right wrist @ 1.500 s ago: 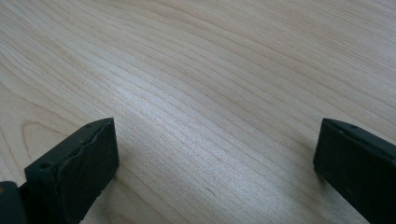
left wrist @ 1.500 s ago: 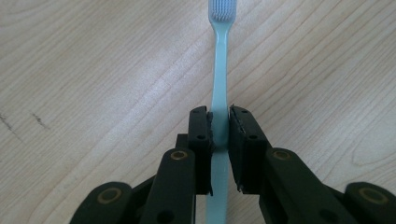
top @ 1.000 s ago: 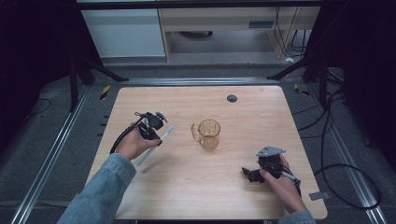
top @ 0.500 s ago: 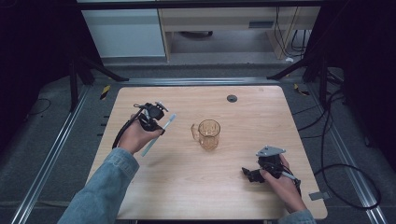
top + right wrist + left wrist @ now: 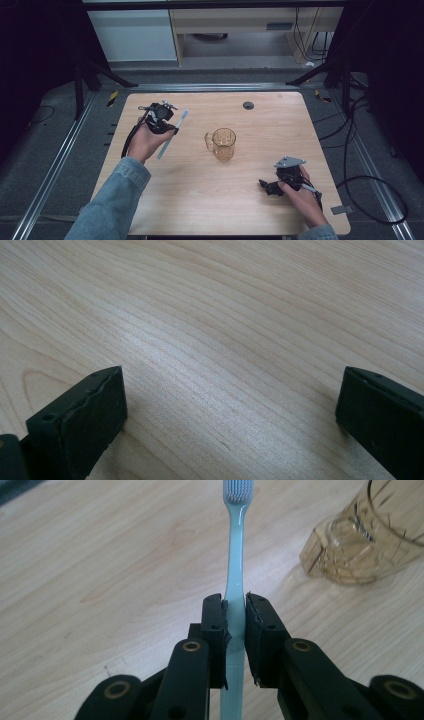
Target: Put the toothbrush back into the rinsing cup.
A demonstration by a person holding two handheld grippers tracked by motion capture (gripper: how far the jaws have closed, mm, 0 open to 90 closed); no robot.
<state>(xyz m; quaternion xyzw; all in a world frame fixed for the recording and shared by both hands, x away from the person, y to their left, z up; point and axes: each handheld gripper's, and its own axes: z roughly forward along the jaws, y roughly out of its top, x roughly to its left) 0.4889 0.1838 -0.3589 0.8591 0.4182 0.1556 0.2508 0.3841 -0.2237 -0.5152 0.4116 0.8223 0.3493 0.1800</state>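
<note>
Lifted and carried toward the far-left of the surface, your left gripper with the toothbrush

Jaws clamp mid-handle; it's light, stiff, probably slick, so grip there. Glass mug stands near; right gripper rests agape

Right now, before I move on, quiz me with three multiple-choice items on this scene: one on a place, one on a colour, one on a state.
1. Where does the cup stand?
A. Near the table's middle
B. At its far left corner
C. Off the table

2. What colour is the toothbrush handle?
A. Red
B. Pale blue
C. Black

3. How is the right tool?
A. Shut on the cup
B. Shut on the toothbrush
C. Open, holding nothing

Answers: 1 A, the high view shows it between both hands. 2 B, the left gripper view shows it in the left tool. 3 C, its jaws stand wide over bare wood.
</note>
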